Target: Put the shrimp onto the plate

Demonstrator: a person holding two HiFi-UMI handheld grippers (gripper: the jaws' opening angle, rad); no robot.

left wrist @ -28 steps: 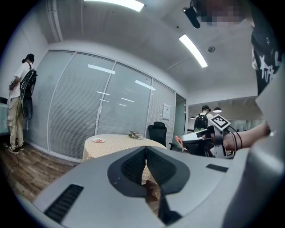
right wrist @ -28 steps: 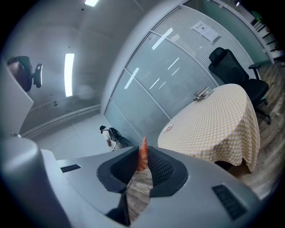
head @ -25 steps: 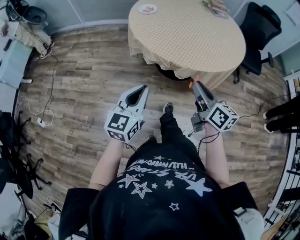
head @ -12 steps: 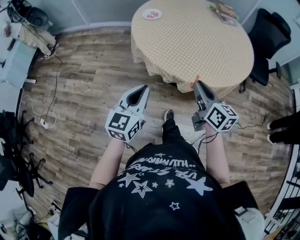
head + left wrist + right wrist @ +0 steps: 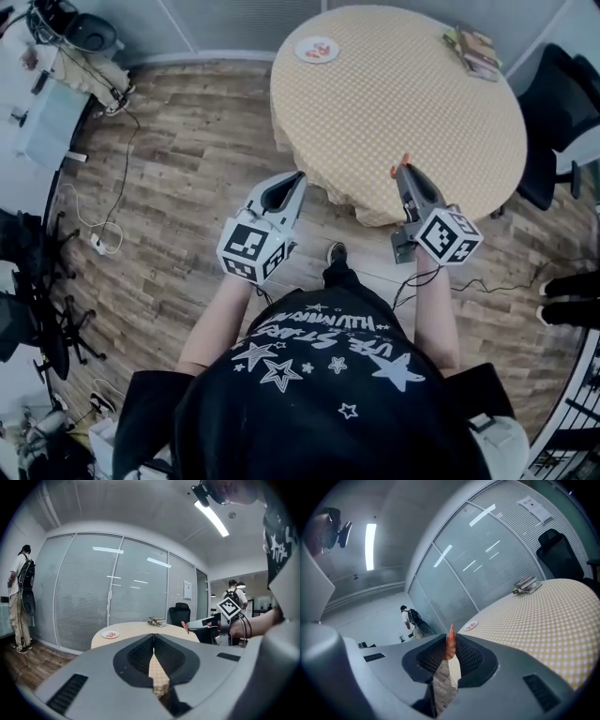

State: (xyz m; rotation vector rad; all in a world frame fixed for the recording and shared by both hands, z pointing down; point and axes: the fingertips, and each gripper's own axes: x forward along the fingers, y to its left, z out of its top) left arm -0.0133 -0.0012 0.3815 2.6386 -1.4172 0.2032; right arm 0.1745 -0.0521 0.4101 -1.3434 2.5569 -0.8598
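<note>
The right tongs (image 5: 402, 169), pinching the shrimp (image 5: 450, 641), are now crossing the worktop's (image 5: 422, 103) near edge. The plate (image 5: 317, 49) is waiting at the far-left edge; the left tongs (image 5: 296, 178) are hanging closed, empty.

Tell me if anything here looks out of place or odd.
Nothing stands out. The orange shrimp is clamped in the right tongs, and the small white plate sits flat near the far edge of the round checked-cloth table.

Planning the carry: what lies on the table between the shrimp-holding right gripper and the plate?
Only bare yellow checked tablecloth, seen in the head view, between the right gripper holding the orange shrimp and the small white round plate.
</note>
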